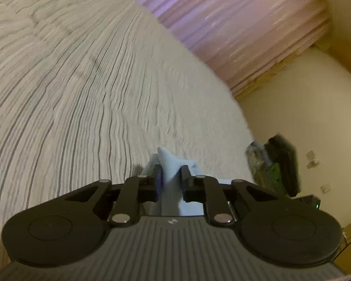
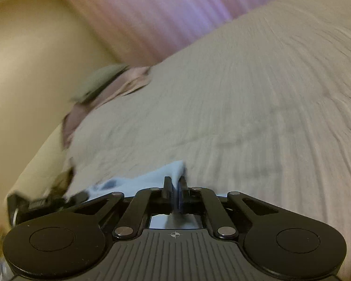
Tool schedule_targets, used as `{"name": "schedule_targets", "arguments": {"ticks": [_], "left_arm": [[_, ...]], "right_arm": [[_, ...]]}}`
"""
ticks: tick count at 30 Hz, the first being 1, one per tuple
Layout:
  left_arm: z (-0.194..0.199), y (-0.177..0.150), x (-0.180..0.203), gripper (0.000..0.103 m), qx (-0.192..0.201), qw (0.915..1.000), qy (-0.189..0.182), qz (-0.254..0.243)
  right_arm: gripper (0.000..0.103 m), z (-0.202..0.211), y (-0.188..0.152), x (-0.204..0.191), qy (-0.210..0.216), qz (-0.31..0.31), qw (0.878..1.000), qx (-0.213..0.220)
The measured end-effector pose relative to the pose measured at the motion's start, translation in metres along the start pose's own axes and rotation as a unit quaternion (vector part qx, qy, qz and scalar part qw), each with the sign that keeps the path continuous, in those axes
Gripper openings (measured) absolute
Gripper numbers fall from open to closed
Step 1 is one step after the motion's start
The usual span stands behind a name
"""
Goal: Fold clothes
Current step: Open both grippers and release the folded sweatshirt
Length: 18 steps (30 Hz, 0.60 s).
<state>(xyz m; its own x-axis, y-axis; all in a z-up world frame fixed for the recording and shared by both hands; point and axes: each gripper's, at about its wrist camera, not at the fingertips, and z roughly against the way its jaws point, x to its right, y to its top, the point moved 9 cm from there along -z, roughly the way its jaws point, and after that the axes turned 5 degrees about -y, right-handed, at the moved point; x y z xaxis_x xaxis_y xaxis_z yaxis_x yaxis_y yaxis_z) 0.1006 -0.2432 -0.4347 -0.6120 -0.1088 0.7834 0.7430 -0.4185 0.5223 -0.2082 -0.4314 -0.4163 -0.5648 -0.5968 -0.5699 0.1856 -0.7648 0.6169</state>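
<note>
- Left gripper (image 1: 171, 172): jaws pinched onto a bunched fold of the light blue garment (image 1: 169, 164). A peak of cloth stands up between the fingers; more blue cloth runs back under the gripper body.
- Right gripper (image 2: 175, 183): jaws nearly together, clamped on an edge of the same light blue garment (image 2: 149, 182). The cloth spreads to the left of the fingers, with a darker patch near its left end.
- Garment location: held in both grippers above the striped bedspread (image 1: 82, 82). Whether its hanging part touches the bed cannot be told.
- Bedspread: pale grey with thin dark stripes, fills most of both views. Both frames are motion-blurred, the right wrist view more so.
- Background: pink pleated curtain (image 1: 234, 23) beyond the far bed edge; cream wall (image 1: 304, 117) beside it.
- Left wrist view: a dark blurred device (image 1: 280, 164) sits off the bed's right edge; identity unclear.
- Right wrist view: a pinkish and grey cloth lump (image 2: 100, 86) lies at the bed's left edge, too blurred to identify.
</note>
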Motion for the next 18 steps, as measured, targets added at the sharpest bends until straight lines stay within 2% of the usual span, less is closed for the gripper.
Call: {"name": "schedule_targets", "arguments": {"ticks": [3, 5, 7, 8, 9, 11, 13, 14, 18], "left_arm": [[-0.002, -0.006, -0.013, 0.009, 0.015, 0.9999, 0.007, 0.004], [-0.013, -0.01, -0.016, 0.009, 0.004, 0.9992, 0.04, -0.008], [-0.015, -0.007, -0.011, 0.011, 0.0, 0.9983, 0.055, -0.017], [-0.013, -0.005, -0.008, 0.012, 0.0, 0.9979, 0.062, -0.02], [-0.011, -0.003, -0.005, 0.018, 0.001, 0.9973, 0.069, -0.024], [0.005, 0.0, 0.001, 0.02, 0.017, 0.995, 0.092, -0.035], [0.023, -0.003, 0.014, 0.02, 0.029, 0.9933, 0.103, -0.044], [0.033, -0.007, 0.022, 0.02, 0.028, 0.993, 0.105, -0.046], [0.053, -0.049, 0.072, 0.02, -0.003, 0.9885, 0.126, -0.083]], "right_arm": [[0.002, -0.008, -0.011, 0.002, -0.04, 0.012, 0.999, -0.017], [0.005, 0.005, -0.004, -0.002, -0.061, 0.027, 0.998, -0.009], [0.007, 0.027, 0.001, -0.006, -0.084, 0.044, 0.995, 0.002], [0.012, 0.048, 0.0, -0.011, -0.096, 0.059, 0.994, 0.014], [0.028, 0.063, 0.0, -0.017, -0.111, 0.072, 0.991, 0.028], [0.061, 0.084, -0.01, -0.036, -0.124, 0.097, 0.986, 0.049], [0.061, 0.096, -0.026, -0.06, -0.129, 0.117, 0.983, 0.062], [0.061, 0.095, -0.038, -0.07, -0.134, 0.118, 0.982, 0.055], [0.061, 0.114, -0.098, -0.093, -0.147, 0.137, 0.979, 0.033]]}}
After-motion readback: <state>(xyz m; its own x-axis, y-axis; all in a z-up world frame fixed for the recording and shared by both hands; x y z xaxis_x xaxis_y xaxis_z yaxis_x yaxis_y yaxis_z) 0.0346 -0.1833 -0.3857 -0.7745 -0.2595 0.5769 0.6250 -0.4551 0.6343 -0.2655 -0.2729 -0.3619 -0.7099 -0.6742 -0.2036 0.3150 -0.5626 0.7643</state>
